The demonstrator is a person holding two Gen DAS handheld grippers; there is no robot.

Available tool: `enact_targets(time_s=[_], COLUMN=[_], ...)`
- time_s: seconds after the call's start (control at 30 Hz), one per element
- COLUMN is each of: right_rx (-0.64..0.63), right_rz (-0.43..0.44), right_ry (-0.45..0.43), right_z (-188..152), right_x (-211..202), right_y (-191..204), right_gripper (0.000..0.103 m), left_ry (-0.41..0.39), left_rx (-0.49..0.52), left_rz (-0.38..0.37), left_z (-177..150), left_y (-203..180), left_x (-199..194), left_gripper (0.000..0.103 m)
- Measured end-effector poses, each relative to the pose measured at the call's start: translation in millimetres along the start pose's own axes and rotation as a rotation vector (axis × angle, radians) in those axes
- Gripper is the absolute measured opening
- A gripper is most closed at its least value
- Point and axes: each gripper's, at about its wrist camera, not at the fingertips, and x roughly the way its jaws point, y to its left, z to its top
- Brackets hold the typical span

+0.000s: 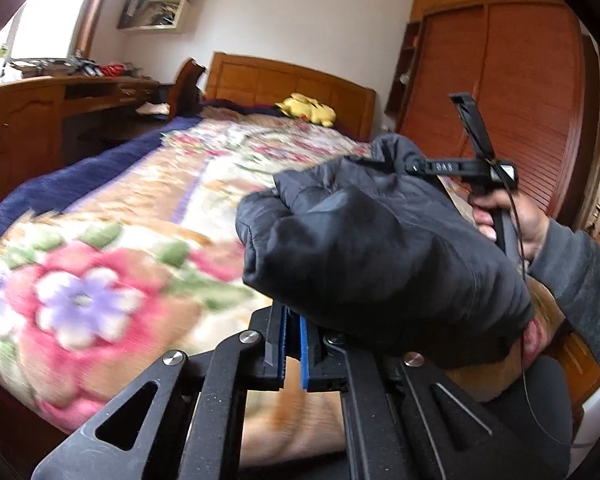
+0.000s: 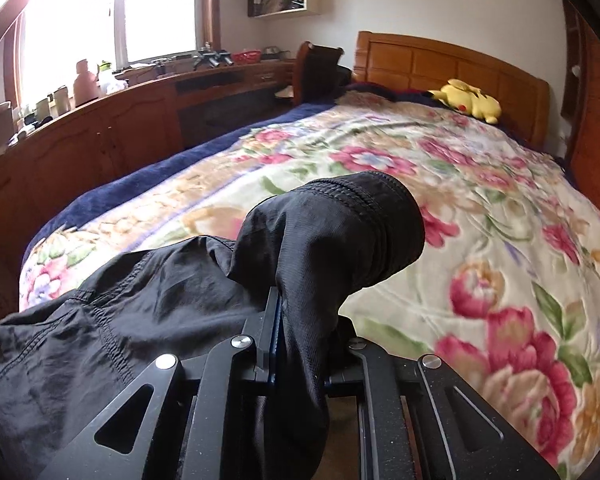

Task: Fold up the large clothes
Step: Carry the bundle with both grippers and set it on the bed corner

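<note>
A black jacket-like garment point(image 1: 380, 248) hangs bunched in the air above a floral blanket point(image 1: 100, 280) on a bed. In the left wrist view my left gripper point(image 1: 294, 332) sits at the bottom with its blue pads point(image 1: 304, 352) nearly together, and the cloth covers the tips, pinched there. My right gripper point(image 1: 410, 168) reaches into the garment's top edge from the right, held by a hand point(image 1: 516, 220) in a grey sleeve. In the right wrist view my right gripper point(image 2: 296, 312) is shut on a ribbed hem or cuff point(image 2: 340, 216) of the garment point(image 2: 120, 320), which trails off to the left.
A yellow plush toy point(image 2: 468, 100) lies by the wooden headboard point(image 2: 452, 64). A long wooden desk point(image 2: 100, 140) with clutter runs along the bed's left side, with a chair point(image 2: 316, 72) at its far end. A wooden wardrobe point(image 1: 520, 100) stands on the right.
</note>
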Motion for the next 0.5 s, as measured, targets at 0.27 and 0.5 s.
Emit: enact_targets(time_s=[0.27,0.5], right_rx=[-0.094,-0.204], right_rz=[0.039,0.134], right_ry=[0.0,0.007], right_z=[49.9,94.1], right_x=[61.6,139.0], right_y=[66.0,153.2], right_gripper=[0.014,0.013], left_ry=[-0.108,-0.168], left_rx=[-0.069,-0.114], left_rz=[0.112,0.285], left_z=[21.7,33.0], left_y=[90.9,180.0], left_x=[-18.2,-45.2], left_gripper=[0.004,0.004])
